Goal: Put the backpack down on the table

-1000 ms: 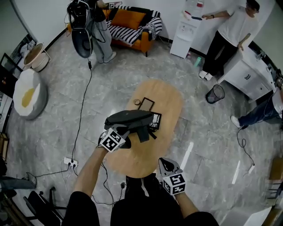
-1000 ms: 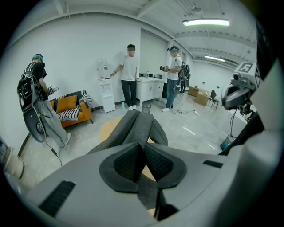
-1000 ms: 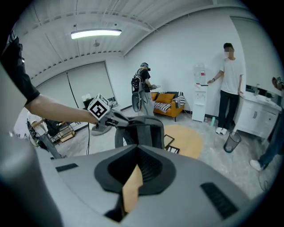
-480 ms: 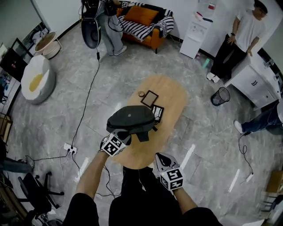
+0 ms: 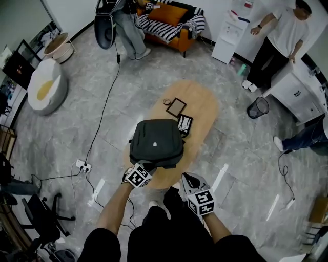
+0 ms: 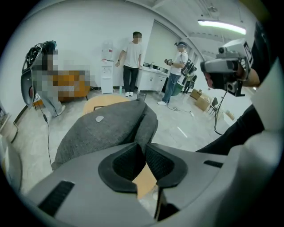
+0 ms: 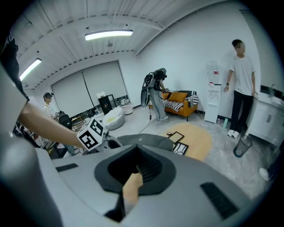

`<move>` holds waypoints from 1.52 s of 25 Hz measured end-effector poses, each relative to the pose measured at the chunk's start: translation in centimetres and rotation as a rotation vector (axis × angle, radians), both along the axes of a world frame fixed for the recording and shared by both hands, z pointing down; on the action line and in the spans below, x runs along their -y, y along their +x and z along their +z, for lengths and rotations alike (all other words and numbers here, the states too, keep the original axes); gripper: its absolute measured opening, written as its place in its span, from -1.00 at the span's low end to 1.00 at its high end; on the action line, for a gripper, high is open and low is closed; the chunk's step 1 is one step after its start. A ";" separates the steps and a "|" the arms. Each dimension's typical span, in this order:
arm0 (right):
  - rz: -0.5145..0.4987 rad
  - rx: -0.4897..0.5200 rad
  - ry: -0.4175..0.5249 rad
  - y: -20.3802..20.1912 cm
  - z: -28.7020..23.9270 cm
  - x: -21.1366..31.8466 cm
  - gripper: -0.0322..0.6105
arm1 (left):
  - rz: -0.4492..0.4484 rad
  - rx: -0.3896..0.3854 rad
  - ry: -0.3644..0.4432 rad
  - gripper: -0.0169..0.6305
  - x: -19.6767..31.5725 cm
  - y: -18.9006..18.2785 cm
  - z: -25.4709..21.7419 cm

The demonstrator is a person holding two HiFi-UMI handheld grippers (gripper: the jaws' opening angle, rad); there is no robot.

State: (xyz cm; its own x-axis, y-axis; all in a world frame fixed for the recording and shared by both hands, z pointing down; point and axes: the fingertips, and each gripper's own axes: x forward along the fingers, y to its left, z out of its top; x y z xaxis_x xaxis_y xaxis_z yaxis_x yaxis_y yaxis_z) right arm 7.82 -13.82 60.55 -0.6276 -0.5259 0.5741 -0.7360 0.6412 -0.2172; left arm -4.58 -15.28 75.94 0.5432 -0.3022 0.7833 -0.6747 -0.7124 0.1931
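- The dark grey backpack (image 5: 156,142) lies flat on the oval wooden table (image 5: 204,110). It covers the middle of the top and reaches toward the 6 o'clock end.
- The left gripper (image 6: 143,146) sits at the backpack's 7 o'clock corner. Its jaws are drawn in to a thin slit, and their tips nip the near edge of the bag's fabric. Bare tabletop shows through the wider gap behind the tips.
- The right gripper (image 7: 138,166) hangs off the table's 6 o'clock rim, at about 5 o'clock from the backpack and clear of it. Its jaws are pressed together with nothing between them.
- At the backpack's 1 o'clock a dark-framed picture (image 5: 176,107) lies flat on the wood. A second, patterned frame (image 5: 184,124) lies nearer, just beside the bag's edge.
- A small round object (image 5: 166,102) sits at the first frame's 10 o'clock corner; I cannot tell what it is.
- On the floor, a mesh waste bin (image 5: 258,107) stands at 3 o'clock from the table, and an orange sofa (image 5: 177,15) at 12 o'clock.
- A person in a white shirt (image 5: 279,38) stands at 2 o'clock.
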 end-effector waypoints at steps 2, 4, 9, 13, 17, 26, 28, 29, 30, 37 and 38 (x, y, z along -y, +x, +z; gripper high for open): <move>0.007 -0.005 0.004 -0.2 0.1 -0.6 -0.87 | 0.013 0.010 -0.027 -0.74 -1.8 0.3 1.8; 0.020 -0.011 0.001 -0.2 0.5 -1.7 -0.87 | 0.027 0.008 -0.056 -0.72 -3.8 1.0 3.3; 0.057 -0.016 -0.017 -0.2 1.1 -5.8 -0.87 | -0.023 -0.087 -0.118 -0.75 -8.8 2.4 4.1; 0.063 -0.018 -0.029 -0.9 1.6 -9.4 -0.87 | -0.164 -0.184 -0.087 -0.76 -11.3 2.1 2.8; 0.060 -0.004 -0.028 -1.9 1.9 -12.0 -0.87 | -0.286 -0.229 -0.026 -0.83 -13.2 1.8 0.3; 0.057 0.038 0.062 -4.8 -0.5 -15.3 -0.87 | -0.409 -0.233 0.097 -0.89 -16.2 1.1 -5.5; 0.057 0.036 0.070 -5.0 -0.6 -16.1 -0.87 | -0.426 -0.232 0.123 -0.89 -16.7 0.9 -6.4; 0.058 0.036 0.077 -5.0 -0.6 -16.4 -0.87 | -0.446 -0.240 0.133 -0.89 -16.9 0.8 -7.0; 0.060 0.036 0.085 -5.0 -0.7 -16.7 -0.87 | -0.469 -0.252 0.141 -0.89 -17.0 0.7 -7.6; 0.079 0.046 0.121 -5.0 -1.9 -17.9 -0.88 | -0.572 -0.252 0.216 -0.89 -18.8 0.7 -11.2; 0.084 0.048 0.125 -4.9 -2.1 -17.9 -0.88 | -0.580 -0.247 0.231 -0.89 -19.1 0.8 -11.5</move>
State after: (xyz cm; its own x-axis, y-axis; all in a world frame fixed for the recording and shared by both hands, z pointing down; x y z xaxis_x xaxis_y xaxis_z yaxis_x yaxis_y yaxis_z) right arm 2.92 4.11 58.48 -0.6034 -0.6435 0.4711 -0.7790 0.6018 -0.1757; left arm -3.81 3.85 64.41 0.3976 -0.7441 0.5369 -0.9162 -0.2896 0.2771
